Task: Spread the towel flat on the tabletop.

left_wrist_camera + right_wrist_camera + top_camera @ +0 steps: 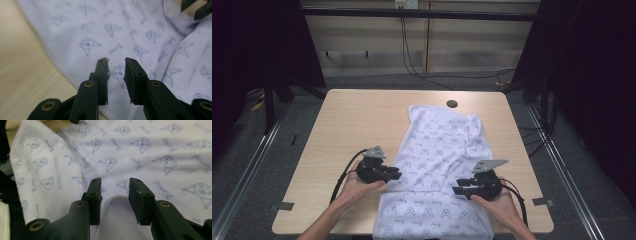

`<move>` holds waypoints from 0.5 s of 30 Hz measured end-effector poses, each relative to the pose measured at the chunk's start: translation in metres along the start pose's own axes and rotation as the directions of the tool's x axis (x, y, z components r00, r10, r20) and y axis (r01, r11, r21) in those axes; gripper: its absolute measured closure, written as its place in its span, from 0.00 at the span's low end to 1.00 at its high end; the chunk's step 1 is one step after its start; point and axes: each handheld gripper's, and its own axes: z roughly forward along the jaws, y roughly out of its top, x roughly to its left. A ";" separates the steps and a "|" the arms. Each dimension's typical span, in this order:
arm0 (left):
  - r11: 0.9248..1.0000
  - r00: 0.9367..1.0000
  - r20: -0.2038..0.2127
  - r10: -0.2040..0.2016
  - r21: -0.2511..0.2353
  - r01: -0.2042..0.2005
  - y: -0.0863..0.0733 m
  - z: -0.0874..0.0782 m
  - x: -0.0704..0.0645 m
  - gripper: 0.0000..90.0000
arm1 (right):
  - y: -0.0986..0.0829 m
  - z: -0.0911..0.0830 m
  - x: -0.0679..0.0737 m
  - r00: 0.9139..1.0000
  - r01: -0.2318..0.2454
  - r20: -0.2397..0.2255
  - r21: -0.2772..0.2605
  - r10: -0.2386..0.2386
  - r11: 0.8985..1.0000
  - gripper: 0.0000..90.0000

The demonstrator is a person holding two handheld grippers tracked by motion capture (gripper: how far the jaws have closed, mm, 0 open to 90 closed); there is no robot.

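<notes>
A white garment [437, 145] printed with small blue figures lies down the middle of the table, its near end hanging over the front edge. My left gripper [396, 175] sits at the garment's left hem; in the left gripper view its jaws [116, 60] stand open just over the stitched edge of the cloth [112, 30]. My right gripper [456, 189] is at the garment's right side. Its jaws [115, 180] are open, with a raised hemmed fold [116, 207] of the cloth [150, 152] lying between them. The right gripper's jaw tips [197, 8] show at the top right of the left gripper view.
The light wooden table [352, 125] has bare surface on both sides of the garment. A round dark hole [452, 104] sits near its far edge. Cables [427, 75] trail on the floor behind, and dark curtains flank both sides.
</notes>
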 end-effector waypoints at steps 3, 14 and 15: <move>1.000 1.000 -0.005 0.021 0.010 -0.021 -0.006 0.001 -0.006 0.80 | -0.004 0.010 0.002 1.000 -0.014 0.006 0.057 0.013 0.998 0.80; 0.999 0.995 -0.092 0.042 0.031 -0.039 -0.039 -0.033 -0.024 0.88 | -0.055 -0.075 0.013 0.985 -0.123 0.102 -0.126 0.137 0.984 0.99; 0.999 0.996 -0.078 0.034 0.032 -0.032 -0.043 -0.038 -0.025 0.88 | -0.061 -0.080 0.013 0.984 -0.130 0.108 -0.133 0.145 0.983 0.99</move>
